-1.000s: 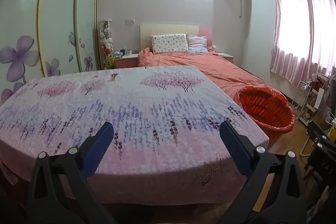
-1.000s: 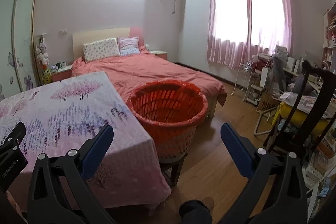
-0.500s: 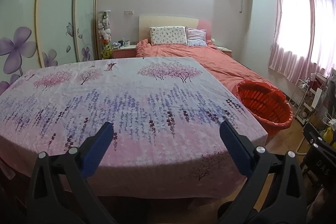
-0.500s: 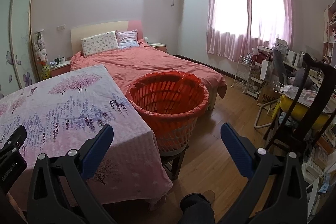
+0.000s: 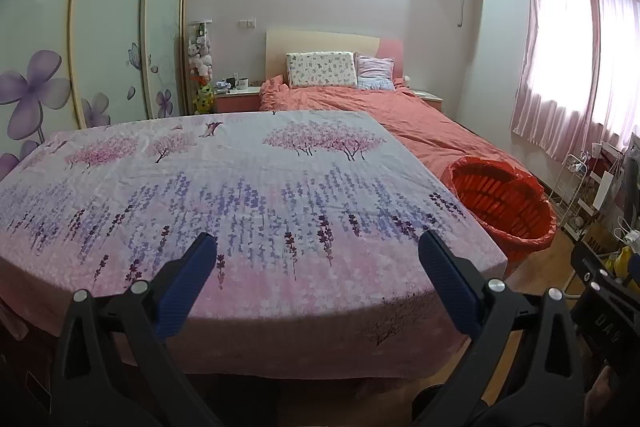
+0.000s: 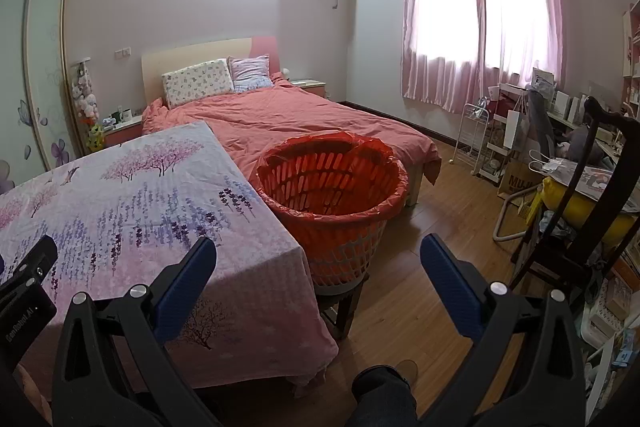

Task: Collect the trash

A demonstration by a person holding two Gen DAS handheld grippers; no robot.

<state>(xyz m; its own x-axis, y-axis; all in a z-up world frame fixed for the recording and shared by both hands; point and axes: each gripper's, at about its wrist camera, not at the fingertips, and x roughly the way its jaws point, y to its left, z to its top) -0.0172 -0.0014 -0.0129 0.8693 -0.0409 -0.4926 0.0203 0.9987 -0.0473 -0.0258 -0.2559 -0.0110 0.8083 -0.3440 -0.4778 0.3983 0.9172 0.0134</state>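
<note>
Jaws gape wide and empty on both our left gripper (image 5: 318, 277) and right gripper (image 6: 318, 281); we see no trash on the counter (image 5: 248, 187), so we risk snagging its cloth instead.

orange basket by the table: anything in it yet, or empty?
Empty as far as visible. In the right wrist view the orange basket stands upright with a red liner, and the inside wall and bottom show bare. The near inner wall is hidden.
</note>
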